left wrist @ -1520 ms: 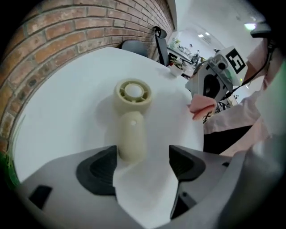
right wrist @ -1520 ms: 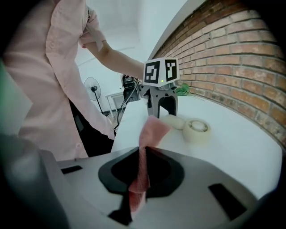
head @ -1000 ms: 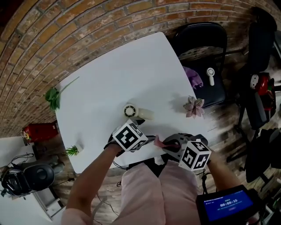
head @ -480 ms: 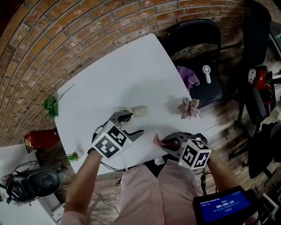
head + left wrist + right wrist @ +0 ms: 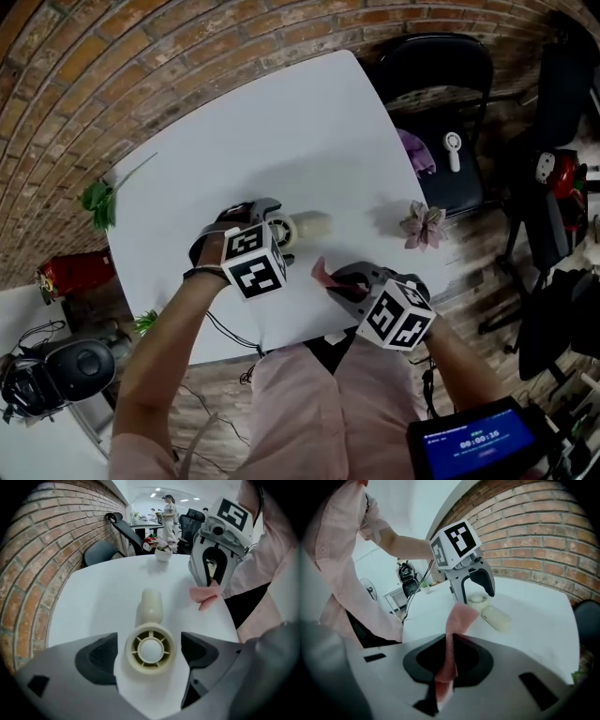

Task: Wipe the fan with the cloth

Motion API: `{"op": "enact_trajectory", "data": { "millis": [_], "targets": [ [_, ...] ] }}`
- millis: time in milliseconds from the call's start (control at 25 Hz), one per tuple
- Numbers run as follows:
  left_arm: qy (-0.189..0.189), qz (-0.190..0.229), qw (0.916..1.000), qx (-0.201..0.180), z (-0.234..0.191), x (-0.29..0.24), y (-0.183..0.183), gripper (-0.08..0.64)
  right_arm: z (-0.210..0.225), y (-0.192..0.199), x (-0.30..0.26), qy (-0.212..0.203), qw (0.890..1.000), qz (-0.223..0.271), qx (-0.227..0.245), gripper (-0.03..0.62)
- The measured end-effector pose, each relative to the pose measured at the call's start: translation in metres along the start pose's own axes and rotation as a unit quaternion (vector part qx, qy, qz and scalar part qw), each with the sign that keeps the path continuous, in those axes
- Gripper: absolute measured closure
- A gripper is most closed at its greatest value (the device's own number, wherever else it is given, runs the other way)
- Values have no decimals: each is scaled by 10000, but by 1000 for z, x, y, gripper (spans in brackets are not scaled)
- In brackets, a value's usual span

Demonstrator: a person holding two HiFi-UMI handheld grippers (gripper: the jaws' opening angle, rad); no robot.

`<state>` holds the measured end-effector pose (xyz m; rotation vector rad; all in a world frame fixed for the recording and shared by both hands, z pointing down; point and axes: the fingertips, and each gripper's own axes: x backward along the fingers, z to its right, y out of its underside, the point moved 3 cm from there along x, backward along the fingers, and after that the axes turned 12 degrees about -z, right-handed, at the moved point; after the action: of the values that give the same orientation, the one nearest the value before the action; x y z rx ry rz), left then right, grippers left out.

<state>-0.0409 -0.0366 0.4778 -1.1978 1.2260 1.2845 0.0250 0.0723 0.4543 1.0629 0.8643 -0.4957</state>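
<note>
Soft, even indoor light fills all 3 views. The white square tabletop (image 5: 253, 141) reads bright and evenly lit; the cream plastic handheld fan (image 5: 298, 227) and the pink petalled flower (image 5: 424, 226) cast only faint, diffuse shadows. Far back in the left gripper view, ceiling light panels (image 5: 158, 489) glow. Wide-angle lenses bend the red brick wall (image 5: 141, 56) into arcs, and both gripper views darken to black at the corners. Nearest the right lens, the pink woven cloth (image 5: 449, 667) blurs.
</note>
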Motion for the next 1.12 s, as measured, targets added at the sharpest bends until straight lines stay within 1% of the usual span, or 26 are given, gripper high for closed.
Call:
{"op": "enact_trajectory", "data": {
  "millis": [120,160,240,400,600,680,760,840,920,1000,1120],
  "targets": [
    [142,-85,9994,-307,2,-10,2,149,7,-10,-13,105,9997,-84,-201,560],
    [154,-111,9990,-410,2,-12,2,183,10,-13,-16,148,9994,-117,-286,560],
    [166,-159,9983,-542,2,-13,2,186,18,-15,-23,268,9981,-195,-521,560],
    [183,-115,9981,-583,3,-12,-1,186,31,-17,-38,467,9911,-349,-1196,560],
    [227,-92,9980,-583,3,-12,0,186,42,-32,-53,432,9768,-235,-2085,560],
    [244,-84,9980,-586,3,-13,0,186,47,-35,-56,482,9693,-212,-2404,560],
    [249,-75,9980,-584,3,-13,0,186,52,-36,-57,481,9578,-121,-2832,560],
    [243,-72,9980,-587,3,-13,0,186,57,-35,-57,375,9393,65,-3409,560],
    [232,-83,9979,-595,3,-13,1,186,62,-34,-56,336,9233,212,-3820,560],
    [230,-97,9979,-603,3,-13,1,186,66,-32,-54,371,9137,306,-4035,561],
    [228,-96,9979,-604,3,-13,1,186,68,-29,-51,373,9033,407,-4254,561]
  ]
}}
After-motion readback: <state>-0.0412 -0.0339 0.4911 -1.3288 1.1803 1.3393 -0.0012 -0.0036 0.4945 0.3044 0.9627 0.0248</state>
